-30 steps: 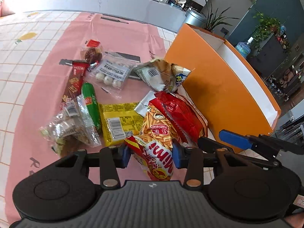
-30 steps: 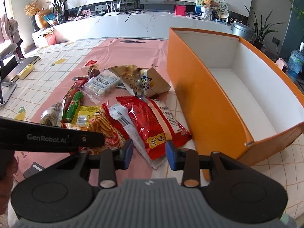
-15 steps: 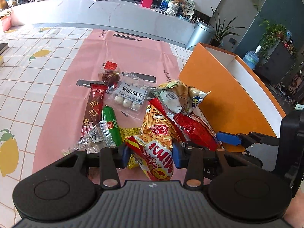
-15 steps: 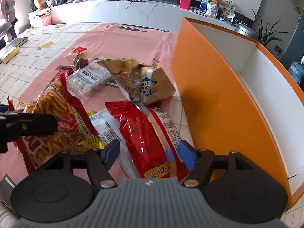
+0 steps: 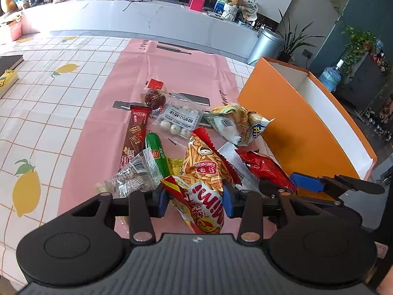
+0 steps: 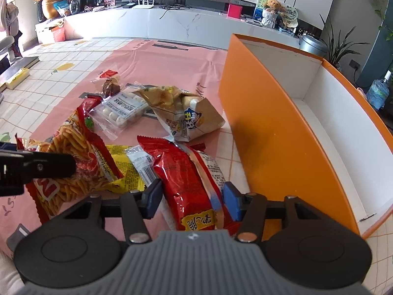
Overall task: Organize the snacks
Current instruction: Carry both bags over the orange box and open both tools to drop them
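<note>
Left gripper (image 5: 195,201): jaws closed on prawn-cracker bag (image 5: 205,172), bag pinched between blue pads, lifted above pink mat (image 5: 172,73). Right gripper (image 6: 192,200): jaws straddling red snack pack (image 6: 189,179), pads seemingly just touching its sides, grip unclear. Left gripper lies left of red snack pack, right gripper directly over it.

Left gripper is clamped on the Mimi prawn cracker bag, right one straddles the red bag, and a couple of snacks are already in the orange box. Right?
Not quite. The orange box holds no snacks: the right wrist view shows only its bare white interior. The rest stands: the left gripper is clamped on the Mimi prawn cracker bag, and the right gripper straddles the red bag.
</note>
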Demonstrator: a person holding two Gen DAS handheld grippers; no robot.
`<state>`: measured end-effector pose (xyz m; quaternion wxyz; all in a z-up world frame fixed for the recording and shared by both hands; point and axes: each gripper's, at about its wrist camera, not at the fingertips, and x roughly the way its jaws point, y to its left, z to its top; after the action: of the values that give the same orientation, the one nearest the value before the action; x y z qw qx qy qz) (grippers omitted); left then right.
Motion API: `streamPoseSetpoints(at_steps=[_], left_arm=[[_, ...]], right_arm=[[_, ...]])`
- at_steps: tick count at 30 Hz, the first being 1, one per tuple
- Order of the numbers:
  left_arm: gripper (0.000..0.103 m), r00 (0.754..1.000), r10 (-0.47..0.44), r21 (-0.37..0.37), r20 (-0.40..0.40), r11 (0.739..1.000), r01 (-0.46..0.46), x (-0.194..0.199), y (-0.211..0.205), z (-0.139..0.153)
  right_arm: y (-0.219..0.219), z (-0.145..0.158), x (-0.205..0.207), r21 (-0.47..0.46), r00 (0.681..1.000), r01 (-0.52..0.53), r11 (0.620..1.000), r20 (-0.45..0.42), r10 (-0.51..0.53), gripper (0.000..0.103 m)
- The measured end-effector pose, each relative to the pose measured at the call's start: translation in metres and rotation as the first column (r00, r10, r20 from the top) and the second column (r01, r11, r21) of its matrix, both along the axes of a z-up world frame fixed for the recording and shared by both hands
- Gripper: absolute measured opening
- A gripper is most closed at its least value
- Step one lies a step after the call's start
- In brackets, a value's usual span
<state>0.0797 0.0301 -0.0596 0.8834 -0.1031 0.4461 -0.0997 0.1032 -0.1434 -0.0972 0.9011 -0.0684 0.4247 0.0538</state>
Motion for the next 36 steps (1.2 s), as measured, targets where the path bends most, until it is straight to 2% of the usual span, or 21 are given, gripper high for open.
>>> streamPoseSetpoints(at_steps=[1,9,12,20,28,33,36], left_arm=[[0.048,1.000,0.001,0.002,0.004,1.000,-0.001,-0.002,0.000,0.002],[0.048,0.999,0.000,0.015,0.050,1.000,0.000,-0.023,-0.006,0.025],[0.048,0.997,-0.009,0.027,0.076,1.000,0.007,-0.030,-0.011,0.036],[0.048,0.986,-0.082,0.046,0.145,0.996,0.076,-0.032,-0.041,0.071],[0.048,0.962,-0.202,0.080,0.183,0.978,0.190,-0.004,-0.095,0.097],[0.048,0.943,-0.278,0.064,0.180,0.960,0.271,0.027,-0.134,0.106],[0.048,0.935,-0.312,0.081,0.168,0.950,0.302,0.046,-0.159,0.105]], right_arm=[[0.000,0.004,-0.005,0.002,1.000,0.003,1.000,0.006,-0.003,0.044],[-0.018,0.038,-0.033,0.112,0.999,0.038,0.993,0.031,-0.042,0.042],[-0.025,0.057,-0.045,0.162,0.998,0.025,0.987,0.060,-0.035,0.041],[-0.059,0.110,-0.066,0.223,0.986,0.019,0.975,0.155,-0.055,0.041],[-0.122,0.147,-0.061,0.283,0.975,0.088,0.955,0.170,-0.140,0.041],[-0.159,0.163,-0.045,0.262,0.969,0.126,0.957,0.175,-0.175,0.040],[-0.180,0.164,-0.029,0.250,0.970,0.144,0.957,0.155,-0.187,0.040]])
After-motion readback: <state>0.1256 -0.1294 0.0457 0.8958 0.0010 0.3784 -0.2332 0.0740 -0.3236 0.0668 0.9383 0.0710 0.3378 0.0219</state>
